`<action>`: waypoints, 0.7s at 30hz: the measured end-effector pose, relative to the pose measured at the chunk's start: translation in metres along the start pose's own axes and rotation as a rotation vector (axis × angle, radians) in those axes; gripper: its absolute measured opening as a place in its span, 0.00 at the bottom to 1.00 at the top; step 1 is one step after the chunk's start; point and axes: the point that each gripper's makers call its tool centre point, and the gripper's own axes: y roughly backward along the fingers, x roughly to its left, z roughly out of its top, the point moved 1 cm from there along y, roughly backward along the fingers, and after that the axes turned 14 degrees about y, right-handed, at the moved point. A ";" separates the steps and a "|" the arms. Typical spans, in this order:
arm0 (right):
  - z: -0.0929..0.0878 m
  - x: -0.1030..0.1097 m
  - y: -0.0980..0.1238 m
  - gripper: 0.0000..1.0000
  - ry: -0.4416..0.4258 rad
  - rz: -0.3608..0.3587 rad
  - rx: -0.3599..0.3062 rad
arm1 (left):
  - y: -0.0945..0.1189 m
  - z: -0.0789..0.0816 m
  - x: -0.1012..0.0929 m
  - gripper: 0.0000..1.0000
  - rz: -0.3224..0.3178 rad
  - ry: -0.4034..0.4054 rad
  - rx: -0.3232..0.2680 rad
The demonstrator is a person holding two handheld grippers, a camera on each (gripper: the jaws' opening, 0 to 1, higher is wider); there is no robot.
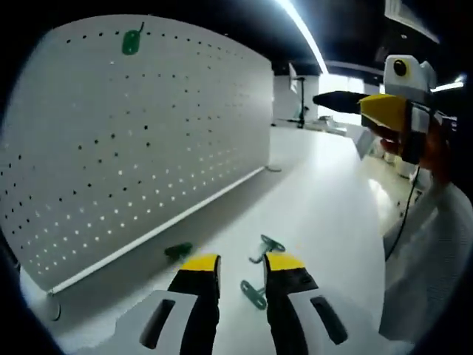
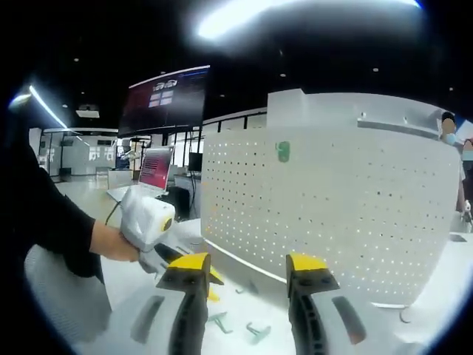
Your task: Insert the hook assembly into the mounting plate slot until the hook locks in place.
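- L gripper [image 1: 242, 268], bottom centre of the left gripper view: jaws apart, nothing clamped btwn them.
- Two green-grey metal hooks on the white table [image 1: 310, 200]. Near hook [image 1: 253, 293] lay in the gap btwn the jaw tips, low in frame, not touching either as far as I could tell. Second hook [image 1: 269, 246] sat just beyond the tips, slightly right of centre.
- A dark green clip [image 1: 178, 251] lay left of the L jaw, near the foot of the board.
- R gripper [image 2: 244, 268], bottom centre of the right gripper view: jaws wide apart, empty. Small hook shapes on the table below and btwn them, too small to tell which is which.
- Pegboard [image 1: 148, 126] stood upright, upper left of the left gripper view, w/ a green hook [image 1: 131, 41] already hung near its top edge.
- Risks, my read: hooks are thin and flat on a smooth top, so a closing jaw could skate one away or pinch it askew; a tilted hook would likely miss the board's holes and fail to lock. The board could also rock if pushed hard.
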 end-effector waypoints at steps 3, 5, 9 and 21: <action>-0.001 -0.001 0.000 0.39 0.001 -0.005 0.005 | -0.004 -0.008 -0.001 0.20 0.005 0.005 0.041; -0.003 -0.002 0.000 0.39 0.000 -0.009 0.014 | -0.005 -0.010 -0.002 0.18 0.008 0.005 0.052; -0.004 -0.003 0.000 0.38 -0.002 -0.011 0.019 | -0.010 -0.015 -0.005 0.16 0.011 0.001 0.081; -0.009 -0.001 -0.002 0.38 -0.003 -0.001 0.037 | -0.021 -0.034 -0.005 0.14 0.075 -0.052 0.164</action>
